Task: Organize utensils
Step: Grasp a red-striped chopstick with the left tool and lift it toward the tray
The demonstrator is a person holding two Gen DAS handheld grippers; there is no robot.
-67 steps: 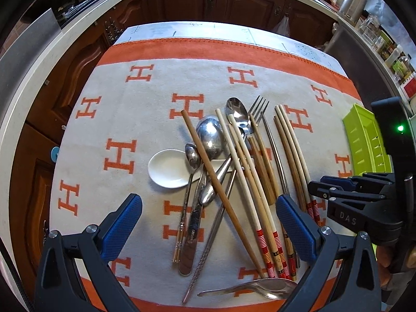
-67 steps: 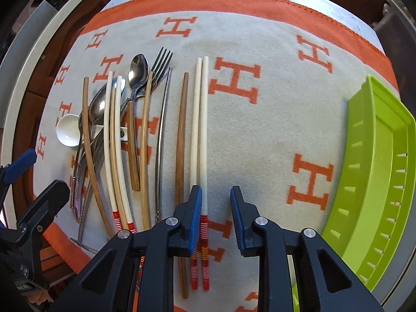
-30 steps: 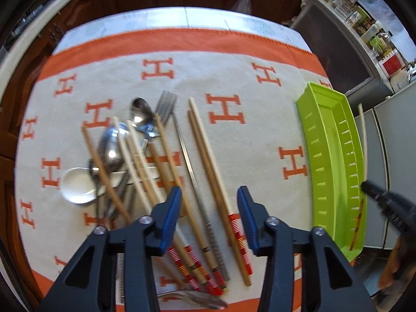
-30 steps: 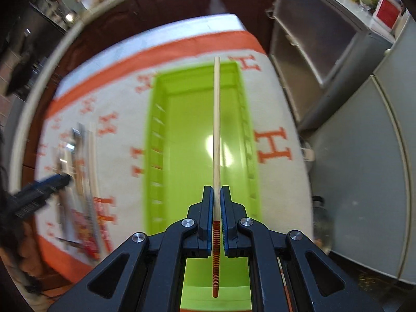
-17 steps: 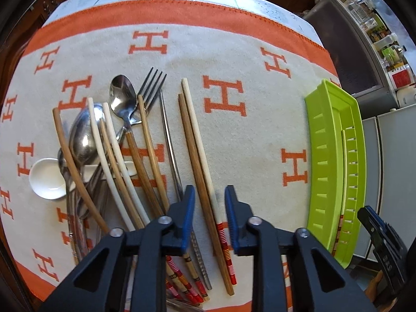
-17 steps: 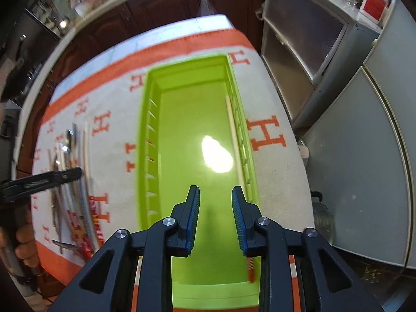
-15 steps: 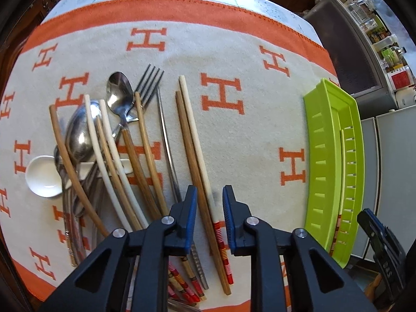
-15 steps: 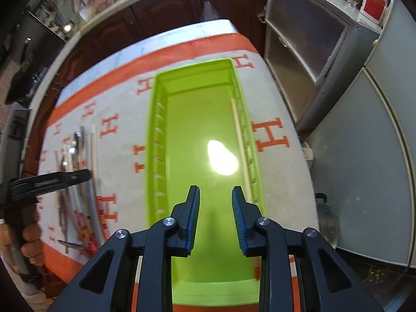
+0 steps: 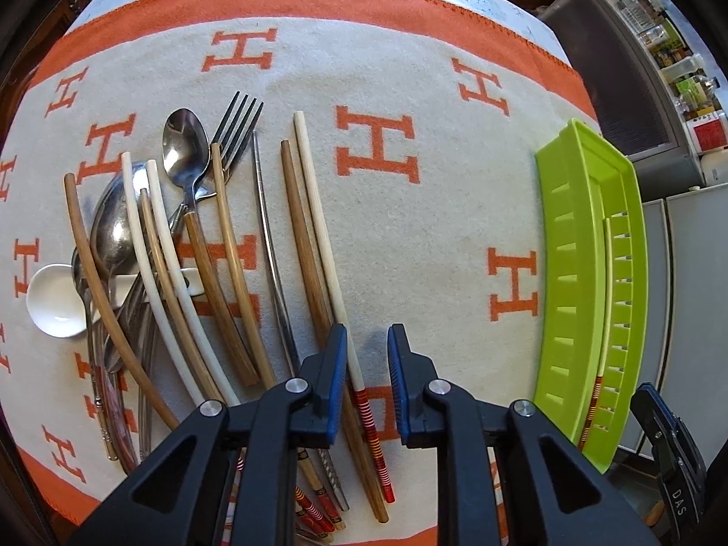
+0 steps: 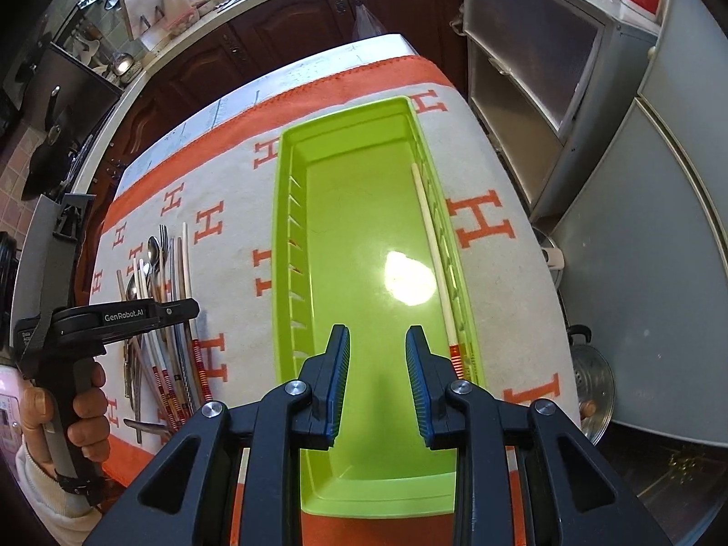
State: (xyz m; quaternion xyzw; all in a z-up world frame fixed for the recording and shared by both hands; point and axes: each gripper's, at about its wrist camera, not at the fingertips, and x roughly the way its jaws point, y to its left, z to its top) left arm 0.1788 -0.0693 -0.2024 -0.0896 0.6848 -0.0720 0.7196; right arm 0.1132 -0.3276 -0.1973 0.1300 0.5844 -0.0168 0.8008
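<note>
A pile of chopsticks, spoons and a fork lies on the orange-and-cream cloth. My left gripper is open, its jaws straddling a cream chopstick with a red-striped end; a brown chopstick lies just left of it. A green tray holds one cream chopstick along its right wall; the tray also shows in the left wrist view. My right gripper is open and empty above the tray's near end.
A white ceramic spoon lies at the pile's left. The left gripper's handle and the hand holding it show at the left of the right wrist view. Cabinets and a fridge stand past the table's right edge.
My right gripper carried a cream chopstick over the tray, opened and left it lying there. My left gripper moved over the pile, lowered and narrowed around a cream chopstick.
</note>
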